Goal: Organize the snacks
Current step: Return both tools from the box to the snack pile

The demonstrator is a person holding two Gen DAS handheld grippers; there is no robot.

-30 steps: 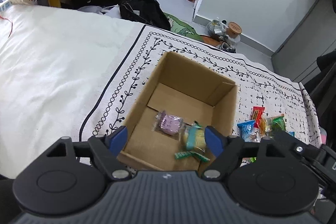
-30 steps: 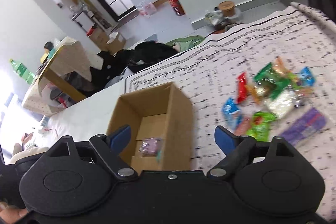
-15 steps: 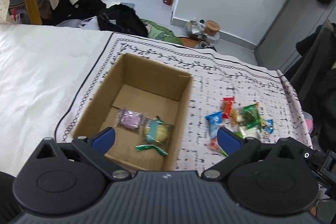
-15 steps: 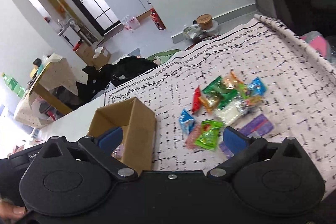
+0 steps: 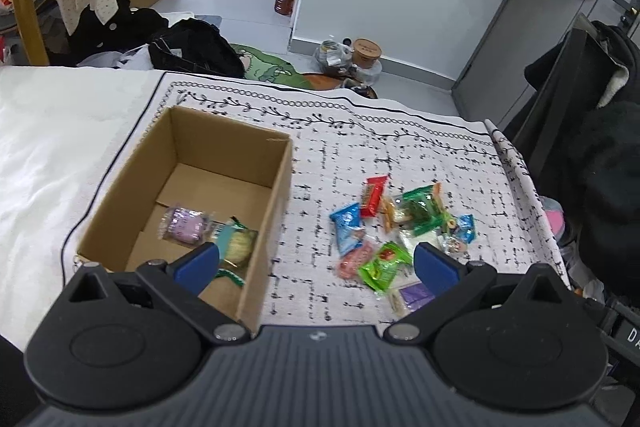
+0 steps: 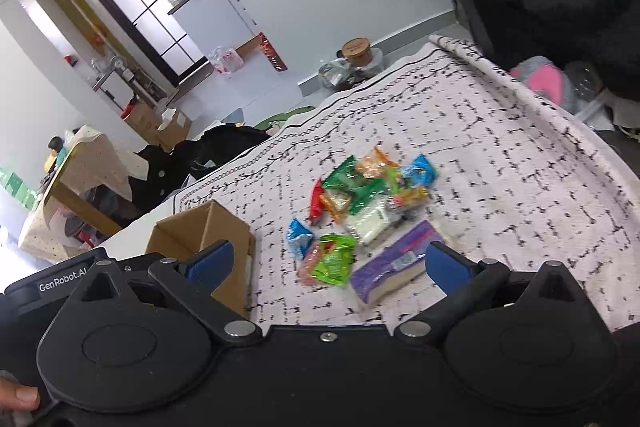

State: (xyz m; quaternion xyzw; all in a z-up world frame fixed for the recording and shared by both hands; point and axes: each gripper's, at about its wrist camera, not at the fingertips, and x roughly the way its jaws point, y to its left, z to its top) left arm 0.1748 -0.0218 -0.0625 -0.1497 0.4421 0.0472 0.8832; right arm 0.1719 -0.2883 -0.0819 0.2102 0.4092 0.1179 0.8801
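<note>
Both grippers are empty right now, fingers spread wide: the left gripper [image 5: 316, 263] hangs over the gap between box and pile, the right gripper [image 6: 326, 259] low over the near side of the pile. The cardboard box [image 5: 224, 147] sits on the patterned cloth [image 5: 440, 163] near its left edge, with a purple-wrapped snack [image 5: 184, 225] and a yellowish one [image 5: 240, 243] inside. The loose snack pile [image 5: 400, 223] lies just right of the box, toward the cloth's right edge.
</note>
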